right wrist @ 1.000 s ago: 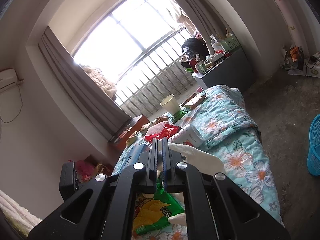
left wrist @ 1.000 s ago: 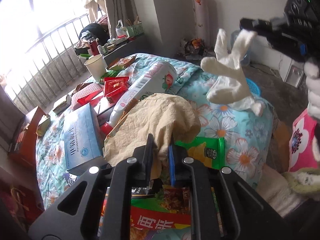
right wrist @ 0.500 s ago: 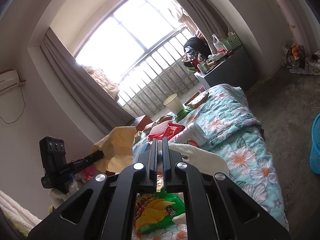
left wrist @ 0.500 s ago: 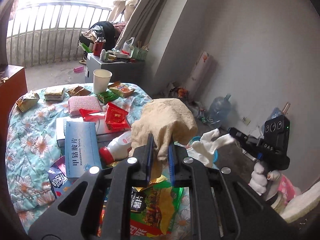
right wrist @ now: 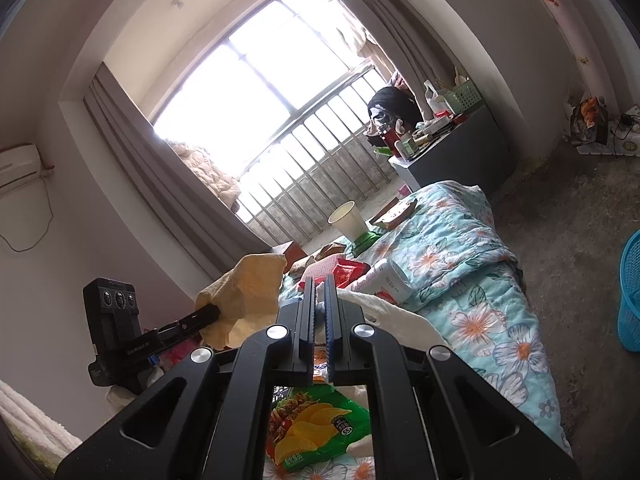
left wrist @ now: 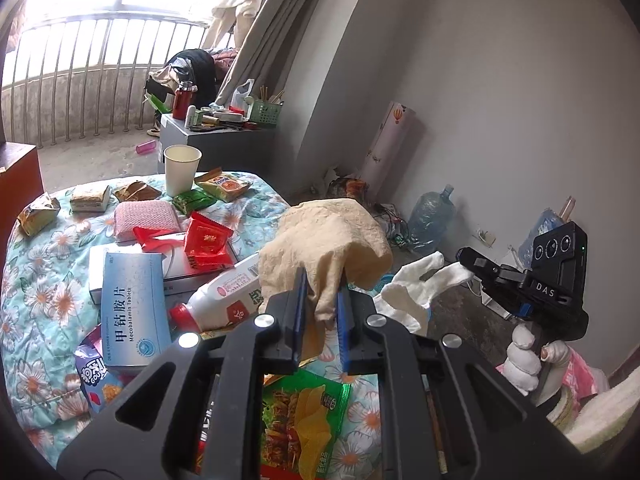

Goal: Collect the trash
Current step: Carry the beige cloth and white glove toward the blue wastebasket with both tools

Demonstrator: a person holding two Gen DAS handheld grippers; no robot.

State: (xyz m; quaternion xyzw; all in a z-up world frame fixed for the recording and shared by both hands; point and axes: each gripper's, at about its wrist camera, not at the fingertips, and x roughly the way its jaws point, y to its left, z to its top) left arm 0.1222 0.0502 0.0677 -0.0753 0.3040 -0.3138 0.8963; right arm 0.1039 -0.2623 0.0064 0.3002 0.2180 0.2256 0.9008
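Though crumpled, napkin (left wrist: 324,240) between jaws.

Floral bed (left wrist: 36,264) (quilted) carries cup (left wrist: 182,170), packets (left wrist: 206,242).

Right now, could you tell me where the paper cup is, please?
The paper cup stands upright at the far end of the floral bedspread in the left wrist view, nearest the window railing, beside the green snack packet.

Floral quilt (left wrist: 40,280) covers the bed, grey cabinet (left wrist: 208,148) stands by the railing (left wrist: 100,76), water jug (left wrist: 432,216) sits against the wall, air conditioner (right wrist: 18,164) hangs high.
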